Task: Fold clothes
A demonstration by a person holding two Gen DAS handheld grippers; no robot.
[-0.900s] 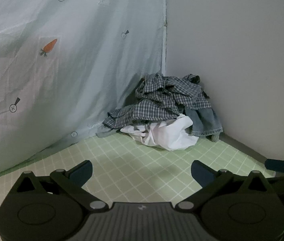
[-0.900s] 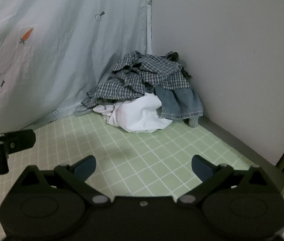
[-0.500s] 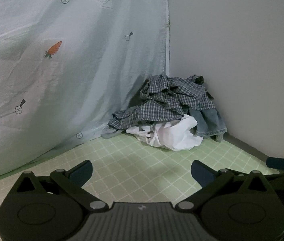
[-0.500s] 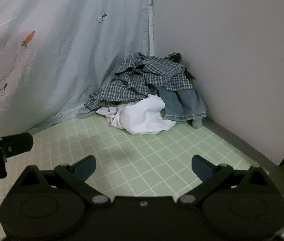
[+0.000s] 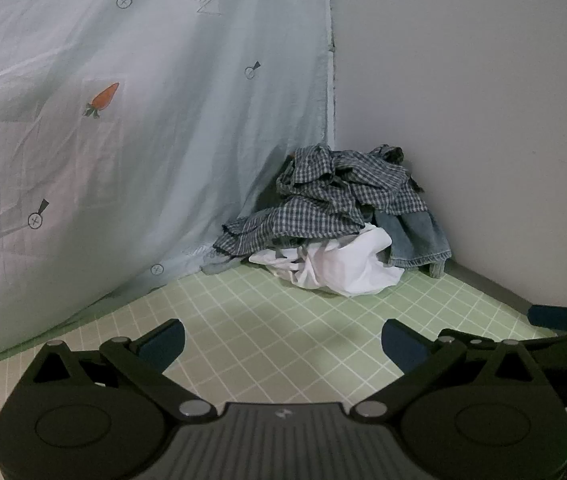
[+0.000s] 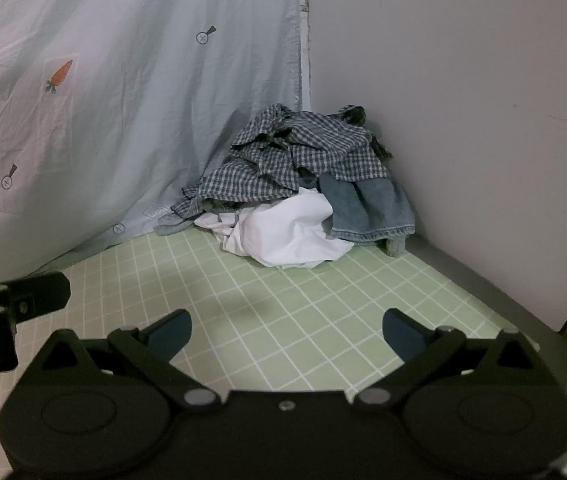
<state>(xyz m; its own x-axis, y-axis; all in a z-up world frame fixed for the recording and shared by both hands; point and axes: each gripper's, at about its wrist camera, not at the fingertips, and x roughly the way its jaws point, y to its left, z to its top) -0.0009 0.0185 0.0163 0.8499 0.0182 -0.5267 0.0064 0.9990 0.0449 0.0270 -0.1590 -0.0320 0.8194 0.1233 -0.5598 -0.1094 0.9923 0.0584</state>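
Note:
A heap of clothes lies in the far corner of a green checked surface [image 5: 267, 320]. On top is a blue-and-white checked shirt [image 5: 323, 200] [image 6: 295, 160]. Under it lie a white garment [image 5: 343, 264] [image 6: 287, 232] and a blue denim piece [image 5: 415, 236] [image 6: 367, 208]. My left gripper [image 5: 283, 346] hangs open above the bare surface, well short of the heap, nothing between its fingers. My right gripper [image 6: 287, 334] is open too, equally far from the clothes and empty. Each gripper shows at the edge of the other's view.
A pale blue sheet [image 5: 123, 140] printed with carrots and arrows hangs along the left side. A plain grey wall [image 5: 463, 100] closes the right. The surface's grey edge [image 6: 503, 300] runs along the right, with a drop beyond it.
Both views have shifted a little: the heap sits slightly lower and further right in the frames than before. Both grippers have stayed open and empty.

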